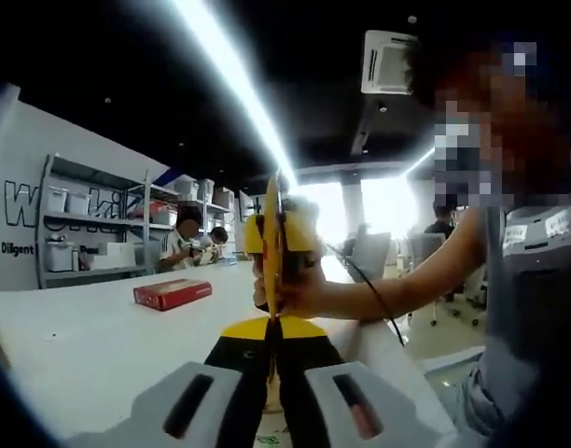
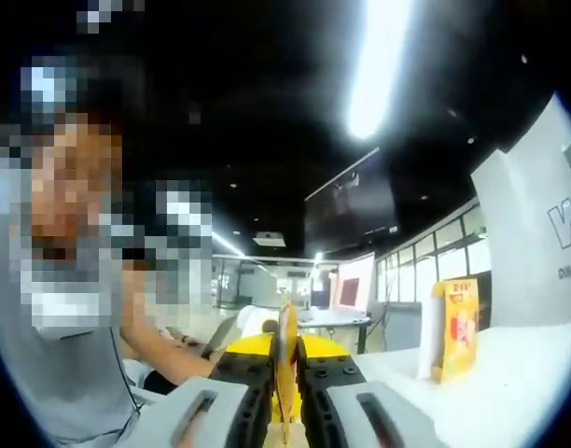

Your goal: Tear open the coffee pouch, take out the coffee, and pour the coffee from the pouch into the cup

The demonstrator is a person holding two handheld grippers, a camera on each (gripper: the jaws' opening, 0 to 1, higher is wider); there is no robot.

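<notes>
The left gripper (image 1: 271, 397) and right gripper (image 2: 285, 420) are both clenching a thin yellow foil coffee pouch (image 1: 271, 243), seen edge-on between them, its faces hidden. A flat red box (image 1: 172, 293) is lying on the white table (image 1: 71, 345); an upright yellow carton (image 2: 456, 329) is standing further off.

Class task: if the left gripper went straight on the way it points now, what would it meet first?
The left gripper is shut on the yellow pouch, seen edge-on. Straight ahead, the right gripper grips the same pouch, so it would probably meet that first; depth is unclear.
</notes>
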